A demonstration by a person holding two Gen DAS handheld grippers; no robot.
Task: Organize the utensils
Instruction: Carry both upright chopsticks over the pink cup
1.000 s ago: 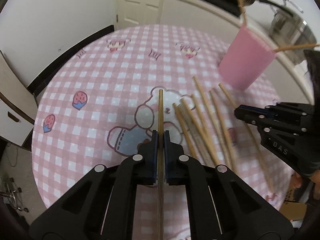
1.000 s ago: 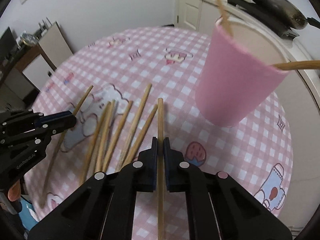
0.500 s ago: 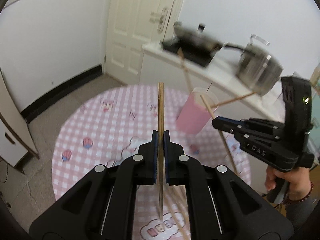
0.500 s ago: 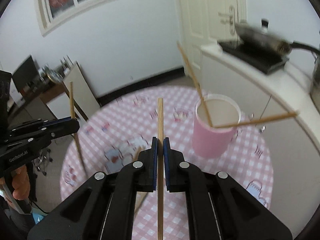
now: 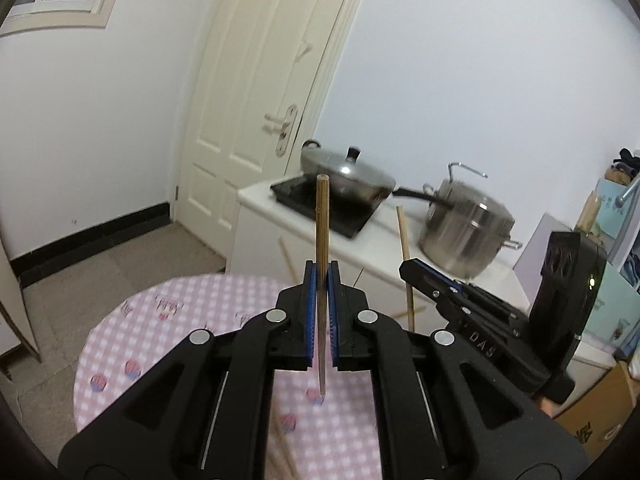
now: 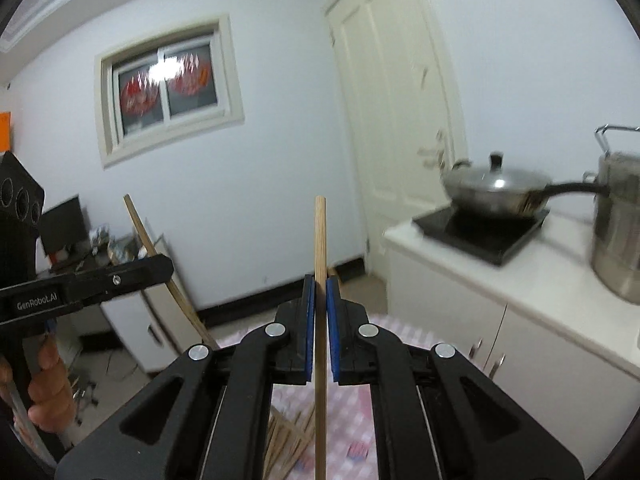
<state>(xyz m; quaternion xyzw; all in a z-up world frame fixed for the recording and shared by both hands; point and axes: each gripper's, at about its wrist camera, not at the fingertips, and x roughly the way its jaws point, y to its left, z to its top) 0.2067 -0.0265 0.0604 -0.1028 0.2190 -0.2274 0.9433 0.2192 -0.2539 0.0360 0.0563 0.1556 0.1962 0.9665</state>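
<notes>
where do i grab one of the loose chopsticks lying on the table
Mid-shaft, straight down from above, jaws across the stick. The loose chopsticks lie flat and fanned close together on the tablecloth, so an outer one looks easiest. The left claw grips the left chopstick and the right claw the right chopstick, so one must empty first.

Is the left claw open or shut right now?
Shut. The left claw has its blue pads pressed against a wooden chopstick that stands upright between them.
</notes>
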